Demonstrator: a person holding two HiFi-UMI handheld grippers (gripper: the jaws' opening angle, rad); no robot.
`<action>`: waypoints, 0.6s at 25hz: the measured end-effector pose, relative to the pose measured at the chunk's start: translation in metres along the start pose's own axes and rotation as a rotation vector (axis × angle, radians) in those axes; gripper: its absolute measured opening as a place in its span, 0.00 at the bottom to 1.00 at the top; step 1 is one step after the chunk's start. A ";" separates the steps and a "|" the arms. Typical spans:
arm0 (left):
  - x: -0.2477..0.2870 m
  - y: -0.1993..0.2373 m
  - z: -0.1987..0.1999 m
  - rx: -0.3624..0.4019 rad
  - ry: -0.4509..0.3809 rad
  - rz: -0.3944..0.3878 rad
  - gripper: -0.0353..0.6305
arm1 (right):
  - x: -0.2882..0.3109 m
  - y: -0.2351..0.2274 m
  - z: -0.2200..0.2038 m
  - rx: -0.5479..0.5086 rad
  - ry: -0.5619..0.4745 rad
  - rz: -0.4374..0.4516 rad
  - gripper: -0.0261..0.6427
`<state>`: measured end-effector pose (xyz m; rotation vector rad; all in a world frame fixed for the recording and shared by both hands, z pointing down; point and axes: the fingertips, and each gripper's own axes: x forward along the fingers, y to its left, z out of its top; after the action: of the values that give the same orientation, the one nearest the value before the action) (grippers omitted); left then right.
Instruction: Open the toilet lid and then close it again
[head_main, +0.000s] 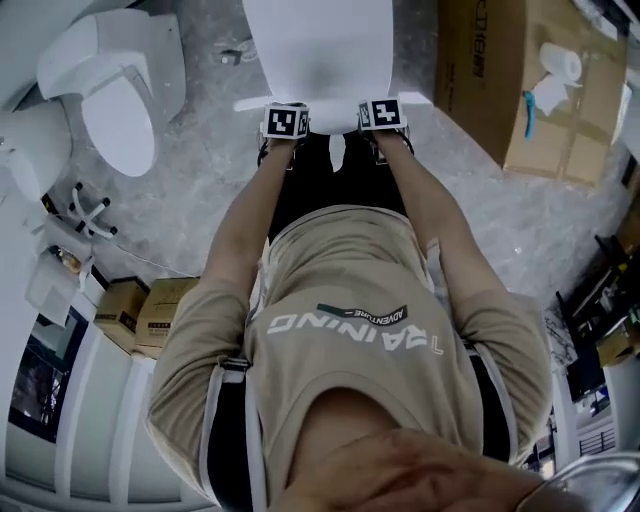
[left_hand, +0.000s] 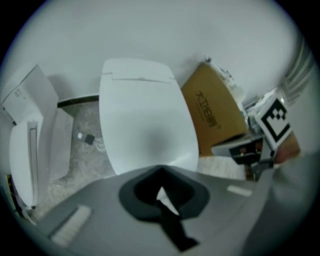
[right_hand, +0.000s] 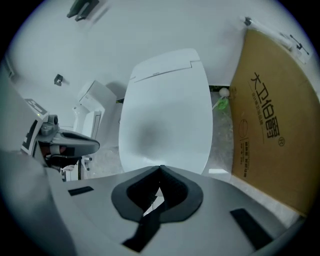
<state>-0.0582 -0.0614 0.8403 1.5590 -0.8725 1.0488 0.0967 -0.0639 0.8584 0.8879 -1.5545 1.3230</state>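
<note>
A white toilet stands right in front of me with its lid (head_main: 318, 45) down and flat. The lid (left_hand: 142, 120) fills the middle of the left gripper view, and the lid (right_hand: 167, 115) does the same in the right gripper view. My left gripper (head_main: 285, 122) hovers at the lid's near edge on the left, and my right gripper (head_main: 381, 113) is beside it on the right. The jaws of the left gripper (left_hand: 160, 169) meet at their tips just in front of the lid's front rim. The right gripper (right_hand: 160, 167) looks the same, and I see nothing held in either.
A second white toilet (head_main: 115, 90) stands to the left. A big cardboard box (head_main: 520, 80) with a paper roll (head_main: 555, 65) on it sits at the right, close to the toilet. Small cartons (head_main: 150, 310) lie at lower left. The floor is grey stone.
</note>
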 end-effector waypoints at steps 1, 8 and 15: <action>-0.011 -0.002 0.013 0.012 -0.034 0.002 0.06 | -0.009 0.002 0.006 -0.012 -0.014 -0.003 0.06; -0.075 -0.016 0.081 0.098 -0.219 0.007 0.06 | -0.071 0.036 0.050 -0.215 -0.149 -0.011 0.06; -0.150 -0.038 0.147 0.181 -0.480 0.065 0.06 | -0.159 0.062 0.118 -0.220 -0.426 -0.015 0.06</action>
<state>-0.0483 -0.1925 0.6724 1.9912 -1.1820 0.8249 0.0756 -0.1726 0.6831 1.0835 -1.9709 0.9650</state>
